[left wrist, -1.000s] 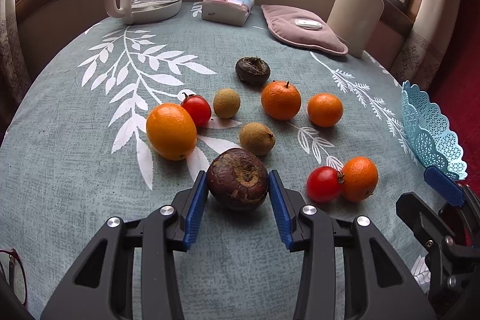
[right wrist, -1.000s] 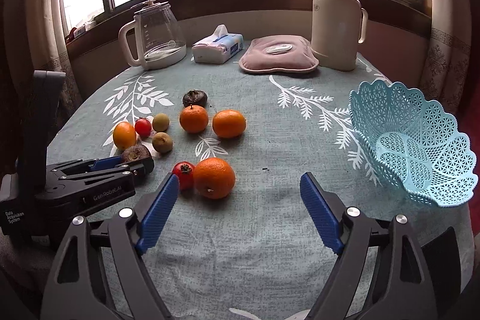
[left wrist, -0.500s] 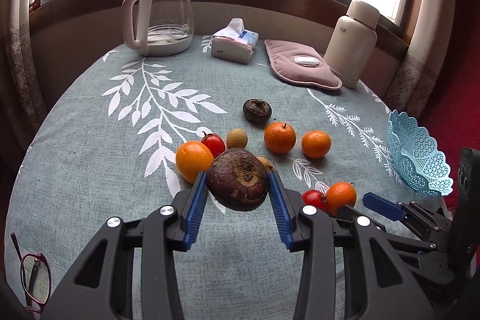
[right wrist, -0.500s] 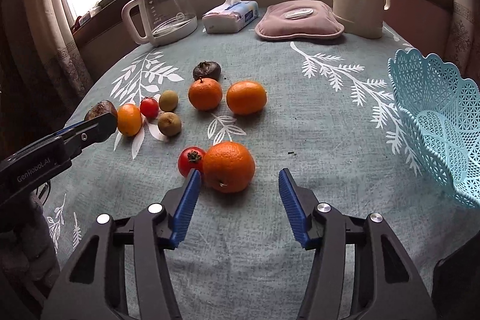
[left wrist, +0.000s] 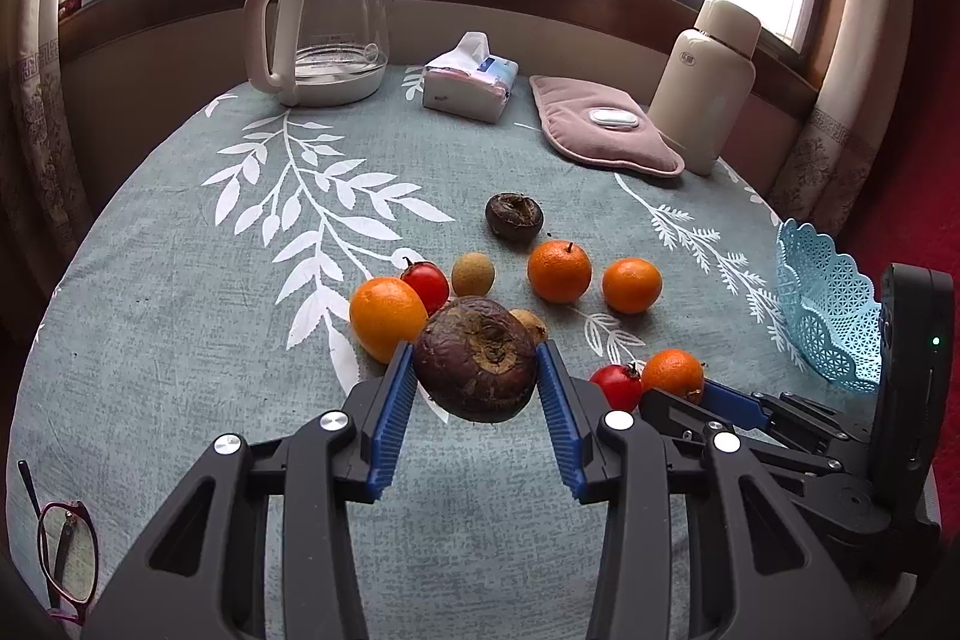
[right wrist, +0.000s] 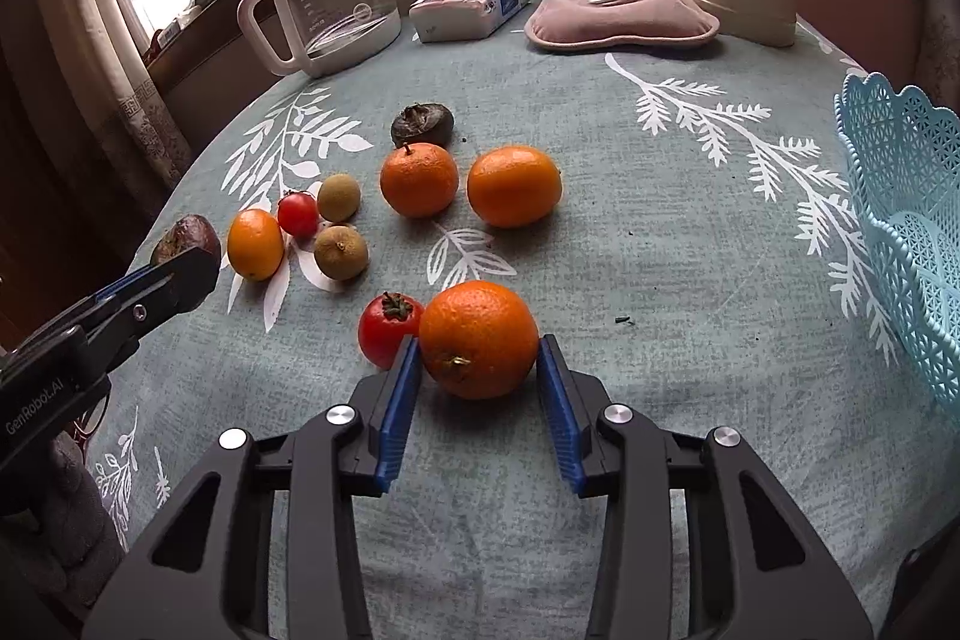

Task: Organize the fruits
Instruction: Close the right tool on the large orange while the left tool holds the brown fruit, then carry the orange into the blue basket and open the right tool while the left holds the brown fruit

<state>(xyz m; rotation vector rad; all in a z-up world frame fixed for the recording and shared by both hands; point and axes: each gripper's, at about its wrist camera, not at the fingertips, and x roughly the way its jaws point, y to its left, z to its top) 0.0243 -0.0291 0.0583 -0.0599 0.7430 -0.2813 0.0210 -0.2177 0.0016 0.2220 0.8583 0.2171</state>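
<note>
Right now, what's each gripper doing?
Left gripper: shut on the dark fruit, lifted off the table.
Right gripper: jaws closing around the orange, pads at its sides.

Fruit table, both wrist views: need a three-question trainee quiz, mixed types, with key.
1. True or false: the left tongs hold the large dark purple-brown round fruit clear of the leaf-print tablecloth.
2. What lies between the closing right tongs? A) red tomato B) round orange C) brown kiwi
3. Fill in: the light blue lattice plastic basket holds ___ fruit.

Key: 1 true. 2 B, the round orange, with the red tomato just outside the left pad. 3 no.
</note>
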